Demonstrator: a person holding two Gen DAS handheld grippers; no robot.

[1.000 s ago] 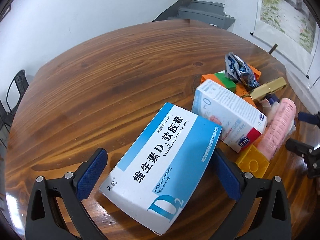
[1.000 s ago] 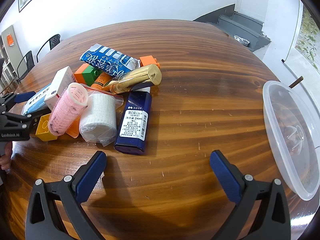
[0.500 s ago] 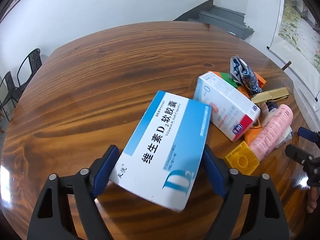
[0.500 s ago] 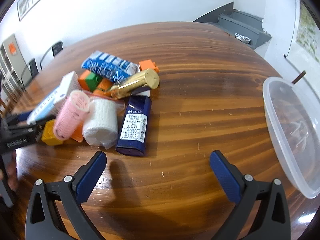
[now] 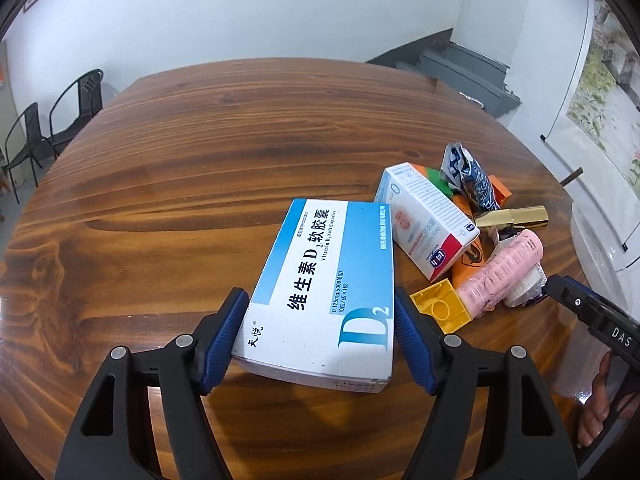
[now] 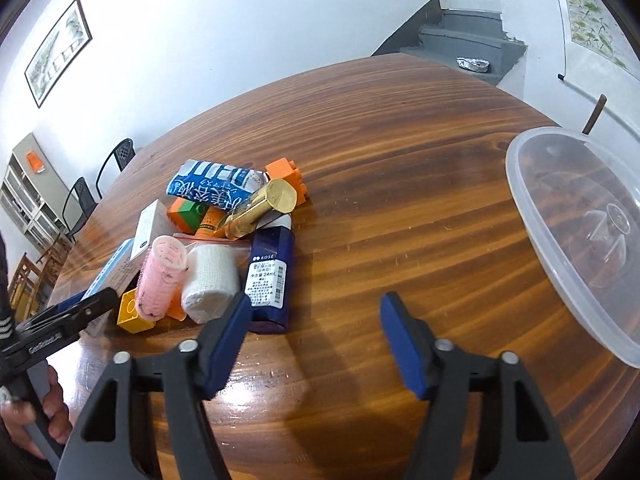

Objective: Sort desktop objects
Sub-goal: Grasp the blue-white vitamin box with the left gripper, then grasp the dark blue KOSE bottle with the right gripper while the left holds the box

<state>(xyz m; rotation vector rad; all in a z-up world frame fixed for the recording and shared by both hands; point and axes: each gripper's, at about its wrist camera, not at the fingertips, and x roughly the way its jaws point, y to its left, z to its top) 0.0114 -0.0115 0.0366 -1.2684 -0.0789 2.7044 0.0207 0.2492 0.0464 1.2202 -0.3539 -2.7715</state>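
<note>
My left gripper (image 5: 320,314) has its jaws closing on a blue and white vitamin D box (image 5: 324,276), one blue pad pressed on each long side, its near end off the wooden table (image 5: 180,168). To the right lies a pile: a white carton (image 5: 428,220), a yellow brick (image 5: 440,308), a pink hair roller (image 6: 162,276), a bagged bandage roll (image 6: 210,280), a dark blue bottle (image 6: 270,276) and a gold tube (image 6: 260,208). My right gripper (image 6: 316,314) hangs over bare wood right of the bottle, jaws closing with nothing between them.
A clear plastic bowl (image 6: 520,196) sits at the table's right edge. A blue printed packet (image 6: 212,190) and orange and green bricks (image 6: 286,178) lie at the back of the pile. Chairs (image 5: 76,108) stand beyond the far left edge. A hand (image 6: 44,412) holds the left gripper.
The left jaws closed onto the vitamin D box, which turned more lengthwise and rose at its near end. The right jaws narrowed over bare wood. Both views rolled.
</note>
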